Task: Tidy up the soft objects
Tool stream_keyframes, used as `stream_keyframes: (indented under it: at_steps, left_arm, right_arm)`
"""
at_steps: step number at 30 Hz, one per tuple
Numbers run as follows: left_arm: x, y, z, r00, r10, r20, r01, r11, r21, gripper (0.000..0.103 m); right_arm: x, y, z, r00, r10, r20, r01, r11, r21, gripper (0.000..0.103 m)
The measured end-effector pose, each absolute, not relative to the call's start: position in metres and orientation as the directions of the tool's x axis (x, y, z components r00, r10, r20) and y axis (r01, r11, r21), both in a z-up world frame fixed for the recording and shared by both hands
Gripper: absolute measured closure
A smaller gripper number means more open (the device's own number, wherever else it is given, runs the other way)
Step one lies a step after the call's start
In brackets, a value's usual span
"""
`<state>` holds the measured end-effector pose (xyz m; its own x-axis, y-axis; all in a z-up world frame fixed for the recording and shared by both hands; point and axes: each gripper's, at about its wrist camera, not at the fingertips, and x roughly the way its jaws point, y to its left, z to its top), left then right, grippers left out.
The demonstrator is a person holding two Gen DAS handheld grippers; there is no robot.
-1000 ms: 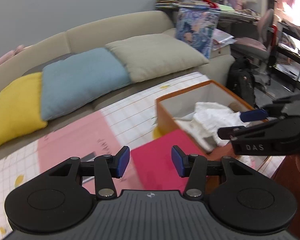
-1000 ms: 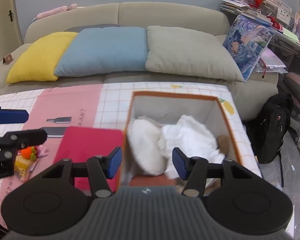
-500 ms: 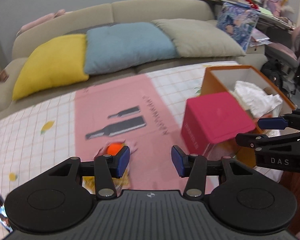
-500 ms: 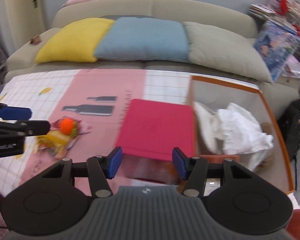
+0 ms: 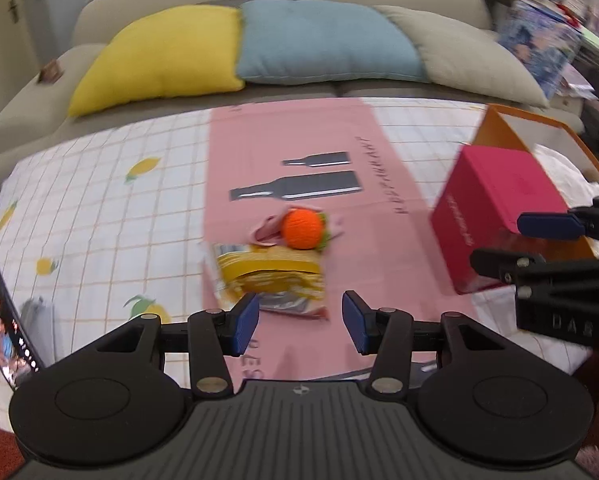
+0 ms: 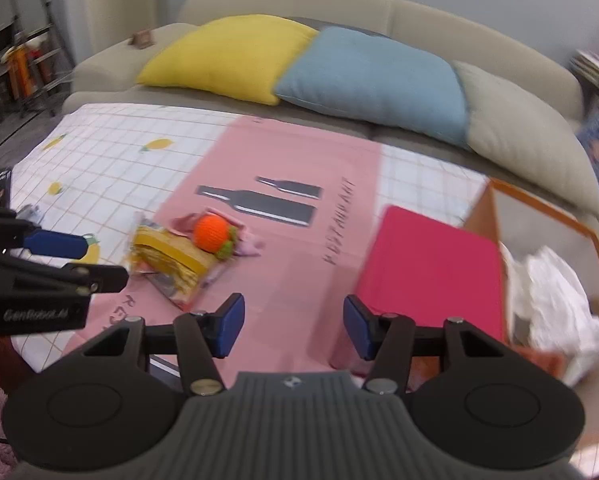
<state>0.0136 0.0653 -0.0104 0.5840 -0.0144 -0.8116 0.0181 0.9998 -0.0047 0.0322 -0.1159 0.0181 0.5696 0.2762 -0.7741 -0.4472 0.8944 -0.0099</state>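
Now that both views have swung from the orange box (image 5: 511,128) toward the pink mat, the knitted orange ball (image 5: 302,228) sits ahead of the left claw (image 5: 299,322), which is released and empty. The right claw (image 6: 293,326) is released too. Likely next pick: the ball, round and fuzzy, touching a crinkly yellow packet (image 5: 271,276). White fabric (image 6: 555,292) already lies crumpled in the box.

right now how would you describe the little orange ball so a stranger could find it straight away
Start at the pink mat with two dark bottle shapes, laid on the checked tablecloth before the sofa. Just below the bottles lies a small pile of soft things. The orange ball sits on top, above the yellow packet: round, knitted-looking, with a green trim.
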Motion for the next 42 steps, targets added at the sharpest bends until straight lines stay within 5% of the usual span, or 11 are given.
stream_keyframes:
  at_steps: [8,24,38,42]
  left_arm:
    - [0.022,0.098,-0.018,0.584,-0.009,-0.812,-0.052,0.997,-0.048,0.046]
    - [0.059,0.133,-0.062,0.573,-0.042,-0.818,-0.107,0.986,-0.125,0.023]
    - [0.073,0.151,-0.078,0.531,-0.049,-0.846,-0.145,0.978,-0.147,0.025]
    - [0.072,0.155,-0.082,0.529,-0.08,-0.845,-0.146,0.972,-0.183,0.024]
  right_arm:
    - [0.045,-0.078,0.007,0.563,0.306,-0.767,-0.535,0.843,-0.056,0.055]
    - [0.103,-0.03,-0.036,0.52,0.282,-0.806,-0.555,0.829,-0.068,0.055]
    - [0.145,-0.004,-0.056,0.384,0.399,-0.833,-0.561,0.817,0.133,0.057]
    - [0.148,-0.001,-0.068,0.357,0.397,-0.846,-0.558,0.817,0.147,0.075]
